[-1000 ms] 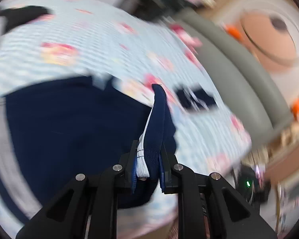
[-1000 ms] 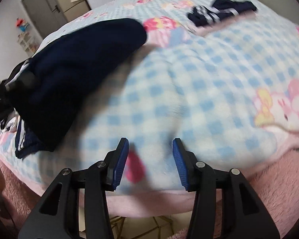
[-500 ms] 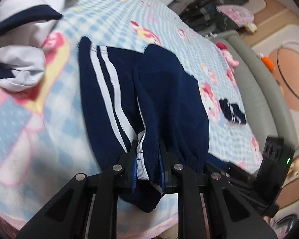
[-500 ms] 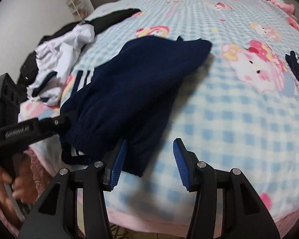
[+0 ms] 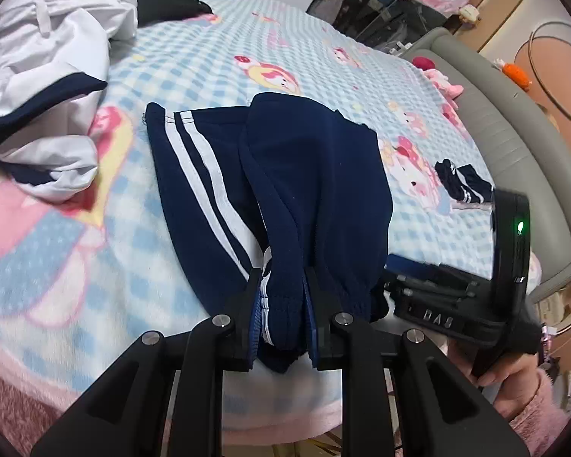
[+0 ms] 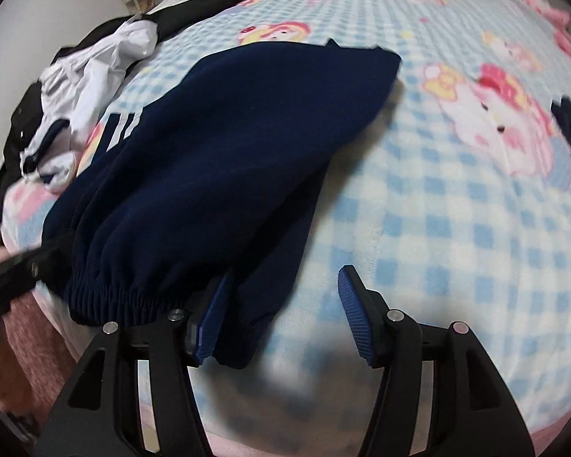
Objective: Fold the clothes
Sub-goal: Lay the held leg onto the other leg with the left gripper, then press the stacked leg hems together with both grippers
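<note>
The navy trousers lie near the front edge of the bed, doubled lengthwise so that one leg rests on the other, the white side stripes showing along the far side from the right hand-held gripper. Beyond the trousers, toward the far left corner of the bed, sits a heap of white and navy clothes; a small dark folded piece lies apart from the trousers on their right. The left hand-held gripper is pinching the elastic waistband of the trousers, its jaws easing apart slightly yet with the pads on the cloth. The right hand-held gripper stands at the trousers' nearest corner with its jaws opening; only a flap of cloth lies against its left pad, and the right pad is clear of it. The step in hand looks like squaring up the lengthwise fold. Next, both would likely need to take the waistband end and carry it toward the cuffs.
</note>
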The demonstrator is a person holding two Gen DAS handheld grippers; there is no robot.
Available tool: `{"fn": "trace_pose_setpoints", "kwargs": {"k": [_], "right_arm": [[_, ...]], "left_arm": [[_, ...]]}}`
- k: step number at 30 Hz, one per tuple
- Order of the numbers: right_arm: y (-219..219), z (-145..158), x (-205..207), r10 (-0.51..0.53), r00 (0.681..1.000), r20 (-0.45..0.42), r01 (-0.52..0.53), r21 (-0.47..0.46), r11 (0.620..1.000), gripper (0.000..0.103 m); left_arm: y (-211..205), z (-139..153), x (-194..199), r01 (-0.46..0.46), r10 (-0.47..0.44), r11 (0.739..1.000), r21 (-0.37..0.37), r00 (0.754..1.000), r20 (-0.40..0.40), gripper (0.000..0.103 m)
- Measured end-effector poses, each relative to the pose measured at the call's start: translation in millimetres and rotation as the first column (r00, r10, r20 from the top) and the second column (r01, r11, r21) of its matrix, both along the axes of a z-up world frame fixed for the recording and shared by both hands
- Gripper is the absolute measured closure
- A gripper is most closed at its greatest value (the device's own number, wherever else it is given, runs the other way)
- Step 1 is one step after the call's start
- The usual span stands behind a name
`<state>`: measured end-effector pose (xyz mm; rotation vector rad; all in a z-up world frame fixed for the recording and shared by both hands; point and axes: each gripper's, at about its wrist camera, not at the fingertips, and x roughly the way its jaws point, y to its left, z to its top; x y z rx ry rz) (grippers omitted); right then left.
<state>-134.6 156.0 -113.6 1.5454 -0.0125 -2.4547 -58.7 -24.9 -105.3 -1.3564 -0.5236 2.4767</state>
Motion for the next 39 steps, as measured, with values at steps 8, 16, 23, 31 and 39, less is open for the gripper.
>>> {"fn": "trace_pose_setpoints", "kwargs": {"k": [8, 16, 23, 31, 39], "right_arm": [[25, 19, 8, -0.057, 0.997, -0.053, 0.055, -0.047, 0.997, 0.045], [58, 5, 14, -0.110, 0.993, 0.037, 0.116, -0.286, 0.951, 0.045], [34, 3, 14, -0.048, 0.998, 0.048, 0.062, -0.350, 0.935, 0.041], [15, 8, 6, -0.007, 1.000, 0.009, 0.009, -0.235, 0.972, 0.087], [21, 20, 41, -0.006, 1.000, -0.002, 0.005, -0.260, 0.966, 0.092]], "left_arm": [[-27, -10, -7, -0.004, 0.002, 0.999, 0.035, 0.999, 0.044, 0.064], [-63, -23, -5, -0.079, 0.058, 0.968, 0.237, 0.994, 0.094, 0.053], [-45, -42, -13, -0.031, -0.007, 0.970, 0.242, 0.988, 0.152, 0.042], [-23, -26, -11, 0.004, -0.013, 0.992, 0.126, 0.998, 0.068, 0.066], [-28, -15, 5, 0.010, -0.025, 0.982, 0.188, 0.996, 0.080, 0.077]]}}
